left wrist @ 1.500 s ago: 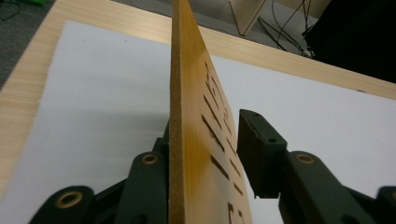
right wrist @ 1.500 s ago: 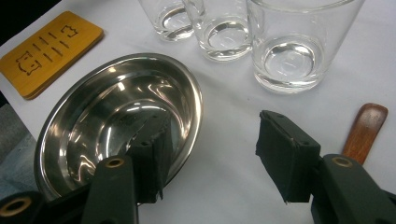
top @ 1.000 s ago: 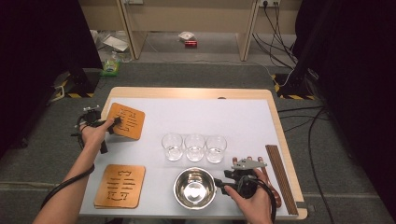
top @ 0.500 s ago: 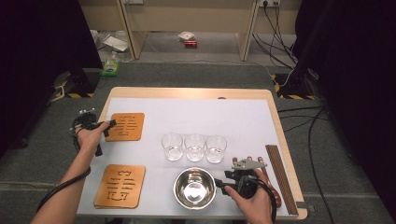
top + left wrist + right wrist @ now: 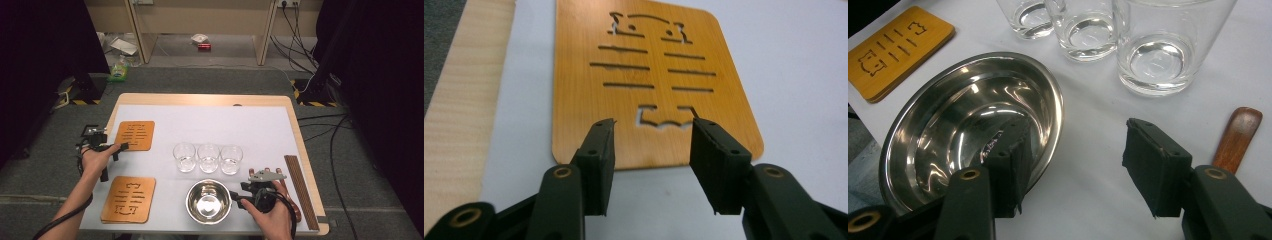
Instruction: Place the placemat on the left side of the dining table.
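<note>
The wooden mat (image 5: pixel 651 82) is a flat, orange-brown rectangle with rounded corners, cut through with rows of short slots and a small figure-like opening at each end. It lies flat on the white tabletop (image 5: pixel 260 125), just ahead of the left claw (image 5: pixel 651 145), whose two black jaws stand apart over the mat's near edge; they have just been closing, yet nothing sits between the pads, and whether the tips touch the wood is hard to tell from this low angle. In the high view the left claw (image 5: pixel 119 148) sits at the mat's (image 5: pixel 135 135) near left corner, with the left hand (image 5: pixel 95 159) behind it at the tabletop's left edge, forearm stretched in from below. A second mat (image 5: pixel 129 198) of the same kind lies nearer the person. The right claw (image 5: pixel 1075 160) is open and empty, resting low beside a steel bowl (image 5: pixel 973 125), its left jaw over the bowl's rim, with three glasses (image 5: pixel 1158 50) beyond.
</note>
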